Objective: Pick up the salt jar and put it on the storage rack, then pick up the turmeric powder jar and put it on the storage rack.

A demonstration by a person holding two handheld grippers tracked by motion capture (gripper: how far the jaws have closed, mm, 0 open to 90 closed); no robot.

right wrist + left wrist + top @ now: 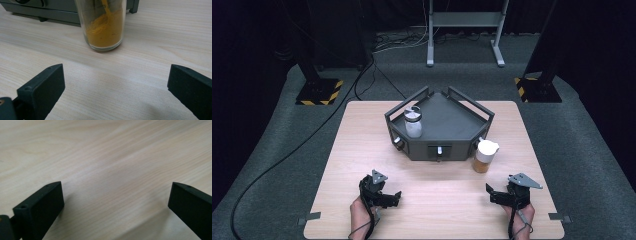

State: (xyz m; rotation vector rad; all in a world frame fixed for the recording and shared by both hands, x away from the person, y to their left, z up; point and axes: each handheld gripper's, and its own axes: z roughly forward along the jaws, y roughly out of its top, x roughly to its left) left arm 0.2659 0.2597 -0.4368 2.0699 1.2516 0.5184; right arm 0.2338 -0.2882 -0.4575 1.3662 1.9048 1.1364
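**2 grippers low, 2 jars, 1 rack**

Nearest: 2 black two-jaw grippers, both resting at the table's near edge w/ a hand behind each. Left gripper [396, 198]: jaws spread wide, nothing btwn them but bare pale wood. Right gripper [490, 192]: jaws also wide apart, empty, aimed at the orange-powder jar [105, 25]. Each carries 1 grey three-cornered plate.

Table [362, 150]: 1, light wood grain, rounded corners.

Mid: orange-powder jar, clear glass cylinder, white lid, stands upright on the table just beside the rack's front right corner, near the right gripper.

Further: 1 dark grey angular rack [452, 125], matte, railed sides. On its left side 1 white-powder jar [413, 122], clear glass, upright.

No readable labels.
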